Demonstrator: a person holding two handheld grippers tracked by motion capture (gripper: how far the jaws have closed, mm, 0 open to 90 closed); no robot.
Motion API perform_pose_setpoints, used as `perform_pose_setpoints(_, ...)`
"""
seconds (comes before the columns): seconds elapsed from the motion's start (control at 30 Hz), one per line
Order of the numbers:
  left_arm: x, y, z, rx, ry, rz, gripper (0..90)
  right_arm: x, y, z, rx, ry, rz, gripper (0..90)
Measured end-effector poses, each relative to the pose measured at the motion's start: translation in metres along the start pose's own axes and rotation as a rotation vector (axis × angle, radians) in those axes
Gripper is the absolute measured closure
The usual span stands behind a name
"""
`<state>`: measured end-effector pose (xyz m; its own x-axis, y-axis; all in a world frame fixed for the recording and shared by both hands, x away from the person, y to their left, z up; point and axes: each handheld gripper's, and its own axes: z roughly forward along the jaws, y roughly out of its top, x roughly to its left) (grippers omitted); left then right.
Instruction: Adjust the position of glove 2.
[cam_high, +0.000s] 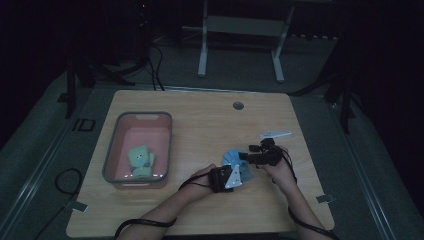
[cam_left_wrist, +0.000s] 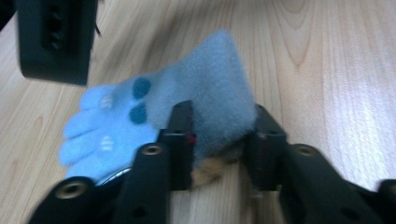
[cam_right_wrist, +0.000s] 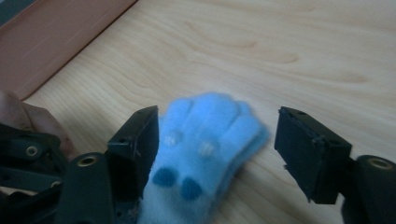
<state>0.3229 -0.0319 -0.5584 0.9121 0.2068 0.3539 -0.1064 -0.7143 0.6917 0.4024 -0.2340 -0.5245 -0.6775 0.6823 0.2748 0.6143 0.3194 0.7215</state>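
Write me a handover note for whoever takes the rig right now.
Left claw: shut on the grey-blue end of the blue sock, pinching the fold.
Right claw: open, jaws either side of the sock's toe end, not pressing it.
Sock lies on the table, right of the bin.
Done: a yellow-green sock is already in the bin.
Left: probably finish folding the blue sock and move it into the bin.
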Motion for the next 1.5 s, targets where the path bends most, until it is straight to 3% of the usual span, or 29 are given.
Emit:
perform_pose_setpoints(0.13,0.007,-0.007,-0.01,-0.008,-0.075,-0.006,75.5,0.0,0.0,0.01,0.023,0.005,0.014,32.1)
perform_pose_setpoints(0.23,0.009,-0.011,-0.018,-0.002,-0.123,0.021,76.0,0.001,-0.003,0.015,0.031,0.002,0.009,30.2)
perform_pose_setpoints(0.4,0.01,-0.015,-0.022,-0.004,-0.143,0.055,75.1,0.002,-0.01,0.018,0.044,0.002,0.026,29.2)
perform_pose_setpoints(0.53,0.01,-0.014,-0.02,0.0,-0.148,0.053,73.4,0.004,-0.015,0.019,0.044,0.016,0.035,27.8)
perform_pose_setpoints(0.63,0.01,-0.015,-0.02,0.0,-0.148,0.045,70.1,0.007,-0.013,0.018,0.018,0.005,0.024,41.9)
perform_pose_setpoints(0.7,0.01,-0.015,-0.02,-0.002,-0.147,0.034,67.4,0.009,-0.011,0.022,0.065,-0.012,0.007,51.6)
perform_pose_setpoints(0.77,0.01,-0.015,-0.019,-0.001,-0.141,0.028,66.2,0.01,-0.011,0.026,0.094,-0.015,-0.011,54.8)
perform_pose_setpoints(0.83,0.01,-0.015,-0.02,-0.014,-0.146,0.006,63.7,0.013,-0.012,0.026,0.1,-0.008,-0.03,73.6)
perform_pose_setpoints(0.93,0.009,-0.015,-0.023,-0.025,-0.149,-0.015,62.5,0.019,-0.011,0.021,0.085,-0.033,-0.051,84.5)
perform_pose_setpoints(1.03,0.008,-0.015,-0.026,-0.028,-0.145,-0.017,67.8,0.021,-0.008,0.015,0.063,-0.023,-0.042,85.3)
perform_pose_setpoints(1.13,0.011,-0.016,-0.029,-0.032,-0.146,-0.029,67.3,0.025,-0.007,0.007,0.046,-0.027,-0.043,85.2)
perform_pose_setpoints(1.3,0.012,-0.017,-0.029,-0.022,-0.144,-0.049,57.0,0.026,-0.009,-0.007,0.031,-0.057,-0.014,85.0)
perform_pose_setpoints(1.37,0.011,-0.017,-0.029,-0.02,-0.13,-0.057,47.8,0.022,-0.014,-0.009,0.037,-0.067,-0.001,84.3)
perform_pose_setpoints(1.4,0.01,-0.017,-0.03,-0.021,-0.133,-0.058,45.4,0.02,-0.016,-0.008,0.042,-0.07,0.014,82.8)
perform_pose_setpoints(1.5,0.008,-0.018,-0.036,-0.031,-0.12,-0.057,39.2,0.013,-0.022,-0.006,0.054,-0.081,0.055,64.9)
